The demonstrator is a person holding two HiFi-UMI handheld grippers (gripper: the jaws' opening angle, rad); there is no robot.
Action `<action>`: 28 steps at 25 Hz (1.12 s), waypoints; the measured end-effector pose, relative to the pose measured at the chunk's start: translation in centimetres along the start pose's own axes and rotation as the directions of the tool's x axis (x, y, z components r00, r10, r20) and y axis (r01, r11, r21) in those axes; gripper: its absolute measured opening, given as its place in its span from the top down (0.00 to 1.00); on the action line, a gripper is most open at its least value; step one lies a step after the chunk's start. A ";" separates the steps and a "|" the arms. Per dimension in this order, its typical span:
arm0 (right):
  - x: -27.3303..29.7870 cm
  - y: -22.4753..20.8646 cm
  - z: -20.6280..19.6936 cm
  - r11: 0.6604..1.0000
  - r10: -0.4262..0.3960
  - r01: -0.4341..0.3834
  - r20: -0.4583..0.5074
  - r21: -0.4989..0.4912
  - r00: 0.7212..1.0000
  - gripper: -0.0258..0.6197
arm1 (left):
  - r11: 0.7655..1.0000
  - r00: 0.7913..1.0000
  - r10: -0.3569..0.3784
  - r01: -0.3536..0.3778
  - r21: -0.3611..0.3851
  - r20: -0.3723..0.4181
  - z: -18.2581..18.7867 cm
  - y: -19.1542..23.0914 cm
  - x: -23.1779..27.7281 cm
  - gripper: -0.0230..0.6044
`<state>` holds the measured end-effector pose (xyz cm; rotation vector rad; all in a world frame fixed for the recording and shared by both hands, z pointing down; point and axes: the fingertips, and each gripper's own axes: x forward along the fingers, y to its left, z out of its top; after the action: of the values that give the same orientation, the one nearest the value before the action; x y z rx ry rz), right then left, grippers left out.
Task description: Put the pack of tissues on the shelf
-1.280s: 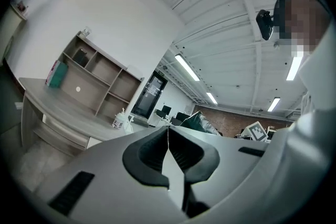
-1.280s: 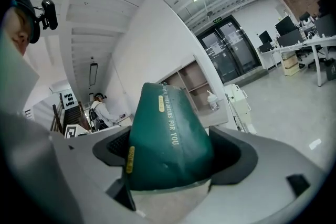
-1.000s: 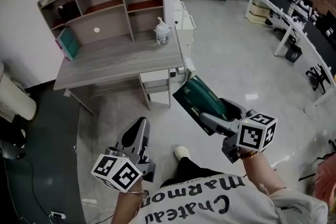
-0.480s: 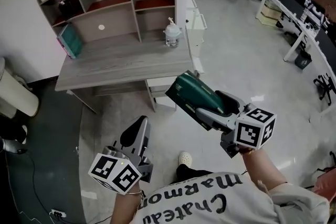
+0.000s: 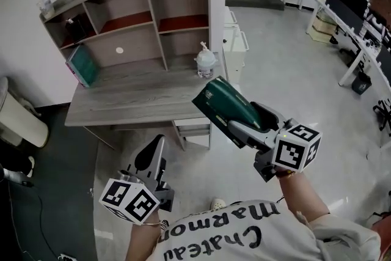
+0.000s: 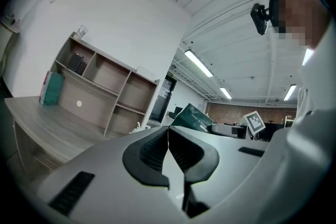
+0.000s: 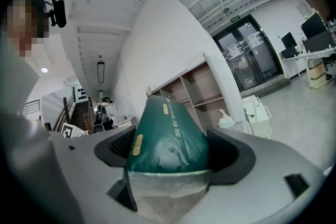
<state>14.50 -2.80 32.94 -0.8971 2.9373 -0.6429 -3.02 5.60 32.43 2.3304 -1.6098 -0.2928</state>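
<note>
My right gripper [image 5: 247, 122] is shut on the rear end of a dark green pack of tissues [image 5: 225, 106], which points up and left. The pack's front end hangs by the front right corner of the grey desk [image 5: 131, 95]. In the right gripper view the pack [image 7: 167, 136] fills the gap between both pads, with the shelf [image 7: 195, 93] beyond it. The wooden shelf unit [image 5: 146, 15] stands at the back of the desk, its compartments mostly bare. My left gripper [image 5: 154, 147] hangs low in front of the desk, shut with nothing in it [image 6: 168, 147].
A pump bottle [image 5: 206, 63] stands on the desk's right end. A teal box [image 5: 84, 65] leans at the left by the shelf. A dark object [image 5: 72, 24] sits in the upper left compartment. A white cabinet [image 5: 237, 46] flanks the desk; a white bin [image 5: 21, 119] stands left.
The desk and shelf have come closer. My right gripper has carried the pack forward, from over the floor to the desk's front right corner. The left gripper stays low and shut.
</note>
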 end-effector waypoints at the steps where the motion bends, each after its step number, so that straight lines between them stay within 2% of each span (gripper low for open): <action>1: 0.4 -0.5 0.5 1.000 0.006 -0.006 0.011 0.006 1.000 0.30 | 1.000 1.000 0.002 -0.002 -0.001 0.012 0.4 0.3 0.7 0.93; 5: 1.8 -1.9 2.1 1.000 0.014 -0.014 0.040 0.002 0.999 0.31 | 1.000 0.999 -0.004 0.004 0.002 0.035 1.1 1.4 3.4 0.93; 11: 3.5 -3.5 3.0 1.000 0.007 -0.007 0.066 -0.001 0.998 0.31 | 1.000 1.000 -0.017 0.017 0.016 -0.003 0.6 2.6 5.5 0.93; 16: 4.5 -4.3 2.6 1.000 0.004 -0.004 0.045 0.003 0.999 0.31 | 1.000 1.000 -0.007 0.007 0.003 0.013 1.0 3.8 6.7 0.93; 19: 5.7 -4.7 3.0 1.000 -0.010 0.010 0.029 -0.016 1.000 0.31 | 1.000 0.999 -0.029 0.029 0.004 0.017 1.6 4.6 8.1 0.93; 23: 8.8 -5.6 3.8 0.999 -0.043 0.044 0.032 -0.031 0.999 0.31 | 0.999 0.999 -0.043 0.043 -0.006 0.003 2.6 7.7 10.5 0.93; 28: 14.3 -6.9 6.4 0.996 -0.083 0.084 0.013 -0.041 0.996 0.31 | 0.997 0.998 -0.066 0.066 -0.040 0.001 6.1 12.8 14.7 0.93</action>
<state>7.02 -18.15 31.32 -1.0285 2.9268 -0.5804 -11.07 -13.17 31.21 2.3567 -1.5140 -0.3357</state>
